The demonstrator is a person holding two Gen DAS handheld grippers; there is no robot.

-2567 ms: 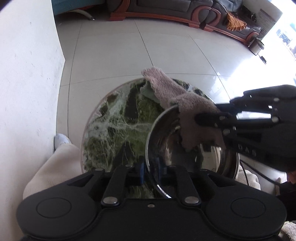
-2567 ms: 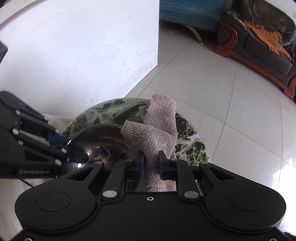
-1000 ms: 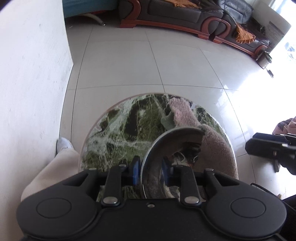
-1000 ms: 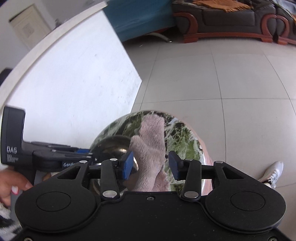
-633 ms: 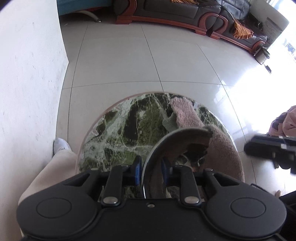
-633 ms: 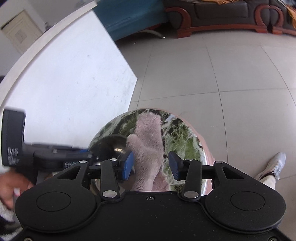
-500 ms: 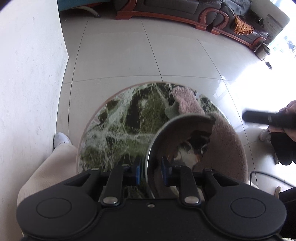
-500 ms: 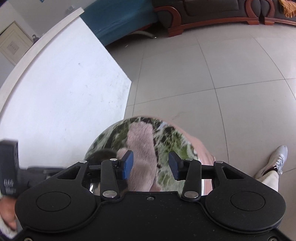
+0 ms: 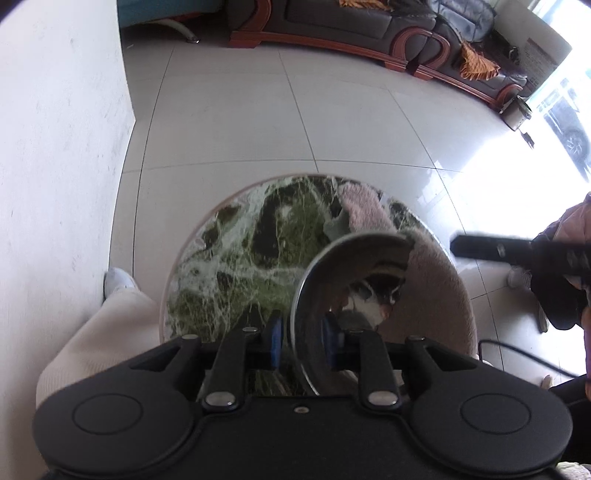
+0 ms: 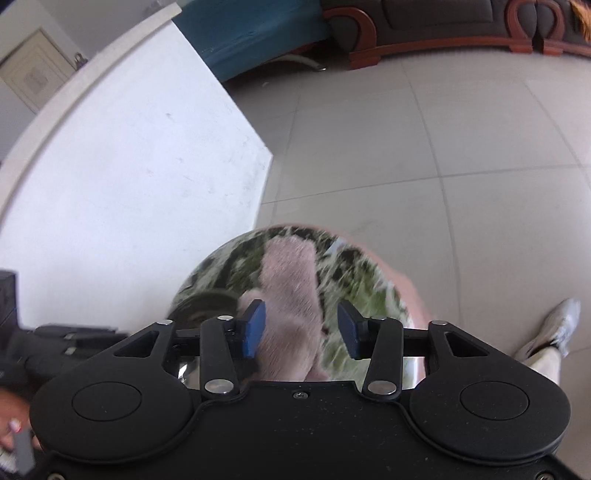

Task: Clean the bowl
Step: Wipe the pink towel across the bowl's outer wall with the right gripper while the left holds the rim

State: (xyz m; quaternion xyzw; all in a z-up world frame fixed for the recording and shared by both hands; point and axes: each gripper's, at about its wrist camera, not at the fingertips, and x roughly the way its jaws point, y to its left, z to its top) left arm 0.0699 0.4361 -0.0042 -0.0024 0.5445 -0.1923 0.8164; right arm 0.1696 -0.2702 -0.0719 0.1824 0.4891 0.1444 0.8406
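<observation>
A shiny steel bowl point(image 9: 354, 291) hangs tilted on its side above the round green marble table point(image 9: 236, 280). My left gripper point(image 9: 301, 339) is shut on the bowl's rim, one blue pad inside and one outside. A pink cloth point(image 9: 428, 295) lies along the table's right side, partly hidden behind the bowl. In the right wrist view my right gripper point(image 10: 301, 328) hovers above the cloth point(image 10: 291, 291). Its jaws are opening and the pads stand clear of the cloth. The bowl point(image 10: 207, 301) shows blurred at the table's left edge. The right gripper point(image 9: 458, 246) also reaches in from the right.
A white wall point(image 9: 55, 166) rises close on the left of the table. Grey tiled floor point(image 9: 295, 110) stretches beyond, up to a dark sofa with red wooden trim point(image 9: 369, 26). A person's leg in cream trousers and a white shoe point(image 9: 118, 284) stands beside the table.
The right gripper has let go of the pink cloth, pulled back to the right and widened its jaws. The left gripper has lifted up and back, still holding the bowl.
</observation>
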